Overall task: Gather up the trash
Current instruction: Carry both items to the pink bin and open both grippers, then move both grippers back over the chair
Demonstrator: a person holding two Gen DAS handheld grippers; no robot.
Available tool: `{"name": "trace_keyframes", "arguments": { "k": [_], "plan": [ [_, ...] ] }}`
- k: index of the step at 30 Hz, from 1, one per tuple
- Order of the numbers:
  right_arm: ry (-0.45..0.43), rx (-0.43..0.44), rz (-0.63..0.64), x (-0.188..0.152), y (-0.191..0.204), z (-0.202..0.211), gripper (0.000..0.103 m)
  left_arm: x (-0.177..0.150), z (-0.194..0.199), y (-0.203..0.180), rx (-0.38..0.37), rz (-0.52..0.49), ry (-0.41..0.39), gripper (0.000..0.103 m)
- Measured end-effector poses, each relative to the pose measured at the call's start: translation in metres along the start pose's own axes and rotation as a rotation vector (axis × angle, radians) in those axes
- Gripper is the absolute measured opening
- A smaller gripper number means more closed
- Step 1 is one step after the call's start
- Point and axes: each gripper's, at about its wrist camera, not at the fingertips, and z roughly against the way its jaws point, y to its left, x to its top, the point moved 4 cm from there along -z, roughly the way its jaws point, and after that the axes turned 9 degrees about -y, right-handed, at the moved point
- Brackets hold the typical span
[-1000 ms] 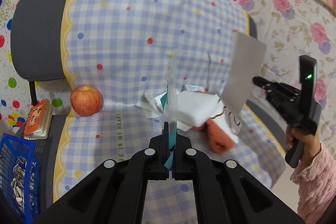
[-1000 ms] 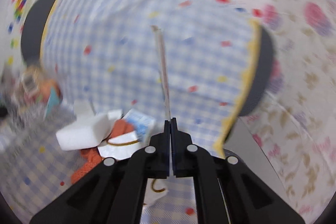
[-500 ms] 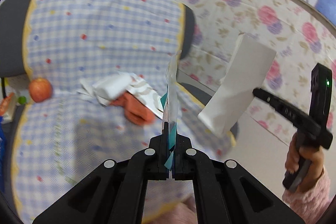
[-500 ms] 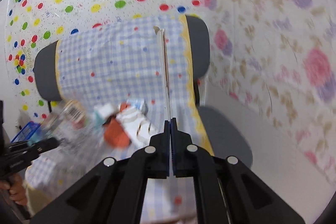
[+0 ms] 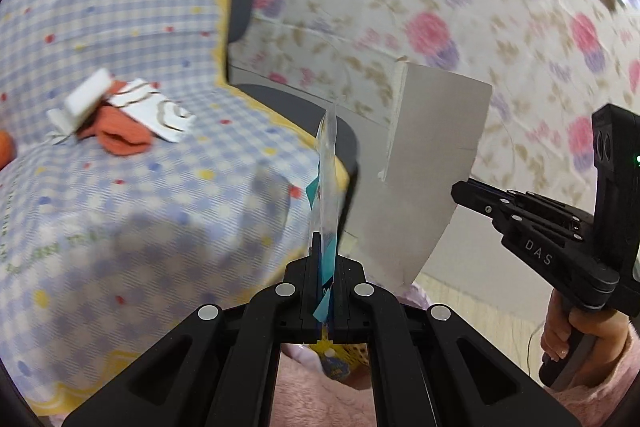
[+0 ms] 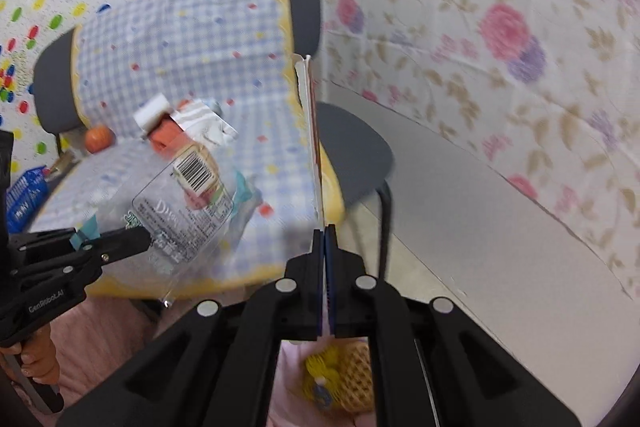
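A: Trash check: left gripper (image 5: 326,259) is clamped on a clear wrapper (image 6: 182,211), right gripper (image 6: 324,239) pinches a gray card (image 5: 432,163), both sticking up ahead of the jaws.

B: Halfway I'd guess. Paper pile (image 5: 116,115) on the chair (image 5: 120,27) off to the left isn't collected.

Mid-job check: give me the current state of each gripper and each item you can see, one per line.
Left gripper: shut on the plastic wrapper.
Plastic wrapper: held in the air, clear of the chair.
Right gripper: shut on the cardboard.
Cardboard: held up, edge clamped.
Sponge: lying on the chair.
Orange cloth: crumpled on the chair.
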Motion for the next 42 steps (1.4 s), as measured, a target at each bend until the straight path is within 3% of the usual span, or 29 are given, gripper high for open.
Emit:
{"name": "trace_keyframes", "arguments": {
  "k": [7, 16, 18, 20, 21, 22, 23, 31, 42],
  "plan": [
    [0.091, -0.096, -0.024, -0.043, -0.029, 0.008, 0.002, -0.021, -0.031, -0.032, -0.061, -0.042, 0.091, 0.002],
    [0.216, -0.091, -0.083, -0.091, -0.045, -0.010, 0.002, -0.046, -0.070, -0.053, -0.105, -0.052, 0.224, 0.003],
    [0.228, -0.088, -0.096, -0.096, -0.047, -0.014, 0.002, -0.049, -0.075, -0.054, -0.100, -0.052, 0.244, 0.016],
    [0.247, -0.078, -0.121, -0.101, -0.050, -0.020, 0.010, -0.051, -0.077, -0.052, -0.086, -0.048, 0.255, 0.067],
    [0.255, -0.077, -0.134, -0.102, -0.053, -0.022, 0.023, -0.051, -0.077, -0.051, -0.076, -0.044, 0.249, 0.070],
    [0.257, -0.074, -0.144, -0.103, -0.054, -0.022, 0.033, -0.050, -0.075, -0.049, -0.071, -0.039, 0.242, 0.070],
    [0.252, -0.074, -0.149, -0.102, -0.055, -0.021, 0.034, -0.049, -0.074, -0.046, -0.065, -0.037, 0.241, 0.070],
    [0.195, -0.082, -0.154, -0.079, -0.061, -0.014, 0.035, -0.032, -0.042, -0.015, 0.042, -0.007, 0.140, 0.070],
    [0.134, 0.011, -0.113, -0.039, -0.025, -0.022, 0.039, -0.010, -0.010, 0.031, 0.145, 0.049, 0.041, 0.070]
  ]
}}
